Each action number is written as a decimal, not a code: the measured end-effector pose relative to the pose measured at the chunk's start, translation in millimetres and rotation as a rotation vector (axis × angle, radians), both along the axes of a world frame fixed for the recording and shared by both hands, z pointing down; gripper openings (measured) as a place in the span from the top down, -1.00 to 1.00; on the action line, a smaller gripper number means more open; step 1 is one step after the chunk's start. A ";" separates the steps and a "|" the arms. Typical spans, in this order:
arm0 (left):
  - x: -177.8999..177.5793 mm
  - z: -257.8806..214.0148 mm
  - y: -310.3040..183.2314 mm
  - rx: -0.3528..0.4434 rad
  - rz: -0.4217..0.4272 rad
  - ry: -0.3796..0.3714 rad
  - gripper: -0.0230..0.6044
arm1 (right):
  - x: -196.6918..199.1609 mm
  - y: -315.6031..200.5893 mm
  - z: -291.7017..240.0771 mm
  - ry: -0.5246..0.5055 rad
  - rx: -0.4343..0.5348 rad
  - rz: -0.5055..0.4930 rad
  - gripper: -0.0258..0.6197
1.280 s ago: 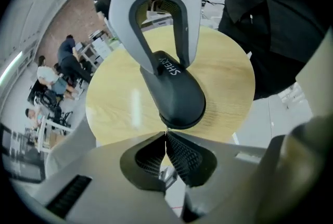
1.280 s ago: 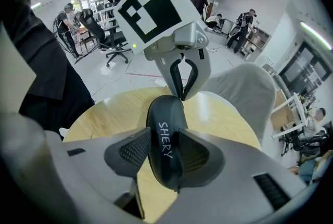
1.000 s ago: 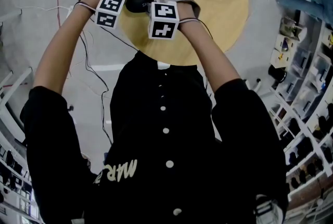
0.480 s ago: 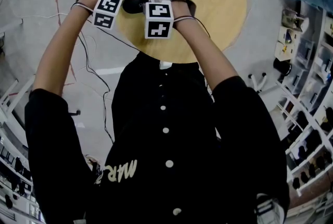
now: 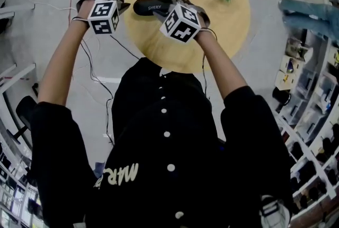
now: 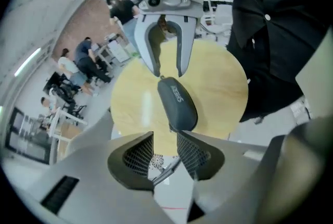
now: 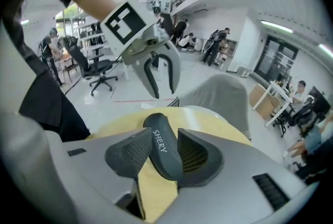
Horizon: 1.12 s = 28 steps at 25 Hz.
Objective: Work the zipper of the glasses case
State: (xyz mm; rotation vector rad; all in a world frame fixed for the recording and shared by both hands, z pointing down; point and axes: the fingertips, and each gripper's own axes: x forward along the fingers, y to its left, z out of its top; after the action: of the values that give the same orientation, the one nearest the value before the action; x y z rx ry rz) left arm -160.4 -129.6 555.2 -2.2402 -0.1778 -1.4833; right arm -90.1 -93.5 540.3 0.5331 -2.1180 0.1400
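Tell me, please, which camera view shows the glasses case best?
The left gripper view: the glasses case shows nearly whole, above the table. The right gripper view shows it partly, clamped in the right gripper; the head view shows one end, the rest behind that gripper.

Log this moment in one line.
left gripper: jaws just opened, nothing between | right gripper: shut on glasses case | case over round table

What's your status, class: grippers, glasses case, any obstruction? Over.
Left gripper jaws just opened, nothing between them. Right gripper shut on glasses case, held above table. Nothing in the way. Over.
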 end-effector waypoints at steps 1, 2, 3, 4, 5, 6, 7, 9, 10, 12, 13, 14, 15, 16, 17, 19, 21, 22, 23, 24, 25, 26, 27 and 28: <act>2.0 -16.7 1.3 0.010 -0.067 0.058 0.53 | 3.9 -2.5 -14.9 -0.052 0.016 0.031 0.45; 3.7 -34.0 3.9 0.013 -0.137 0.118 0.59 | 8.9 -4.3 -30.8 -0.103 0.034 0.058 0.49; 5.5 -51.2 8.4 0.006 -0.208 0.179 0.64 | 14.6 -4.8 -47.4 -0.154 0.052 0.081 0.52; 7.5 -67.9 15.3 -0.011 -0.274 0.239 0.68 | 20.9 -3.4 -64.4 -0.203 0.067 0.100 0.60; 10.1 -84.0 24.0 -0.028 -0.331 0.295 0.71 | 27.8 -0.1 -81.4 -0.248 0.079 0.117 0.75; 13.3 -99.3 33.1 -0.034 -0.378 0.345 0.77 | 35.3 4.5 -97.7 -0.288 0.090 0.134 0.83; 16.4 -113.2 41.6 -0.026 -0.422 0.389 0.85 | 43.0 9.7 -112.6 -0.323 0.102 0.153 0.83; 20.9 -136.6 56.6 -0.004 -0.513 0.466 0.91 | 57.0 20.0 -139.6 -0.388 0.130 0.185 0.86; 22.8 -148.3 63.4 -0.003 -0.564 0.509 0.91 | 63.3 25.0 -153.3 -0.426 0.146 0.199 0.89; 25.5 -175.3 74.7 -0.026 -0.688 0.622 0.91 | 75.7 36.1 -182.2 -0.506 0.172 0.228 0.91; 24.8 -190.4 78.4 -0.039 -0.760 0.690 0.92 | 82.3 41.4 -196.6 -0.544 0.185 0.247 0.91; 22.4 -206.2 81.0 -0.049 -0.833 0.762 0.92 | 89.5 45.8 -210.8 -0.580 0.202 0.269 0.91; 19.0 -222.6 83.3 -0.053 -0.900 0.835 0.91 | 97.6 49.8 -224.0 -0.616 0.222 0.293 0.91; 16.0 -239.4 86.3 -0.052 -0.953 0.906 0.91 | 106.6 54.1 -235.8 -0.652 0.244 0.315 0.91; 13.9 -256.2 90.6 -0.047 -0.989 0.972 0.91 | 116.7 58.5 -246.8 -0.686 0.270 0.336 0.91; 11.3 -285.5 101.4 -0.024 -1.028 1.072 0.91 | 137.9 67.2 -268.1 -0.732 0.333 0.386 0.91; 6.7 -305.9 110.1 0.026 -1.056 1.113 0.91 | 157.2 75.3 -285.8 -0.754 0.396 0.436 0.91; 3.1 -313.9 113.4 0.057 -1.076 1.120 0.91 | 166.1 79.2 -293.0 -0.763 0.423 0.457 0.91; -1.2 -321.3 116.3 0.080 -1.105 1.126 0.91 | 174.8 83.0 -299.4 -0.771 0.448 0.475 0.91; -6.2 -328.7 118.7 0.094 -1.143 1.136 0.91 | 183.3 86.2 -305.3 -0.778 0.471 0.491 0.91; -11.8 -336.5 120.7 0.104 -1.185 1.152 0.91 | 191.9 88.5 -310.9 -0.783 0.494 0.507 0.91; -17.5 -344.8 122.5 0.119 -1.224 1.171 0.91 | 200.8 90.2 -316.3 -0.783 0.517 0.525 0.91; -22.4 -353.0 124.7 0.143 -1.252 1.188 0.91 | 210.1 91.5 -321.4 -0.780 0.540 0.547 0.91; -26.2 -360.4 127.5 0.174 -1.270 1.198 0.91 | 219.5 92.9 -326.4 -0.774 0.561 0.572 0.91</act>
State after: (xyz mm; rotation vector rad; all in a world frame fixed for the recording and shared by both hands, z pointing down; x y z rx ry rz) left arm -186.7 -2.1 194.8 -2.6794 1.8575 -0.1507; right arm 129.4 -0.6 213.9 1.6278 -2.6848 0.0730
